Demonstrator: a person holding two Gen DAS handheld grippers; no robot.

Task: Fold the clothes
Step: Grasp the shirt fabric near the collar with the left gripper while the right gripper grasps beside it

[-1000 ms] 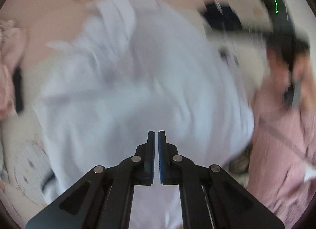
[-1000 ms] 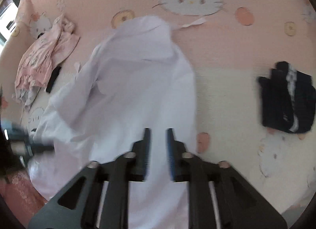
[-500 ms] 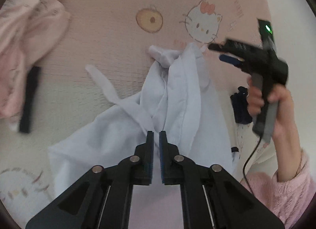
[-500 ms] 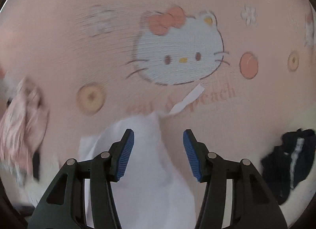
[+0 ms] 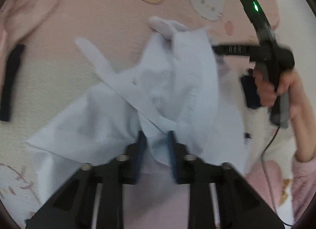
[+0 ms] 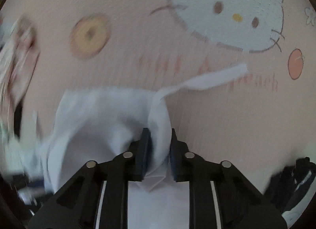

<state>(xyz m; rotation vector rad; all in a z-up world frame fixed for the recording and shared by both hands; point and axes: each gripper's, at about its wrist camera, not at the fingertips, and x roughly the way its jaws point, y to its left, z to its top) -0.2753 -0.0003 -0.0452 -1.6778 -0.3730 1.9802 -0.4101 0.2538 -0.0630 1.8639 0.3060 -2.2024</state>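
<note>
A white garment [image 5: 177,82] lies crumpled on a pink Hello Kitty bedsheet [image 5: 98,1], with a white strap lying across it. My left gripper [image 5: 156,140] is open over its near edge, with cloth between the fingers. In the right wrist view the same white garment [image 6: 102,114] bunches between the fingers of my right gripper [image 6: 158,140], whose jaws are partly closed around a fold; whether they pinch it is unclear. A white strap [image 6: 213,78] trails to the right. The right gripper's body [image 5: 270,55] shows in the left wrist view, at the garment's far right edge.
A pink garment [image 5: 25,11] and a black strip [image 5: 9,80] lie at the left. A dark garment [image 6: 292,181] lies at the right. A hand in a pink sleeve [image 5: 304,185] holds the right gripper.
My left gripper has opened from shut. My right gripper has narrowed from wide open and moved down onto the garment's fold. The garment has bunched up more.
</note>
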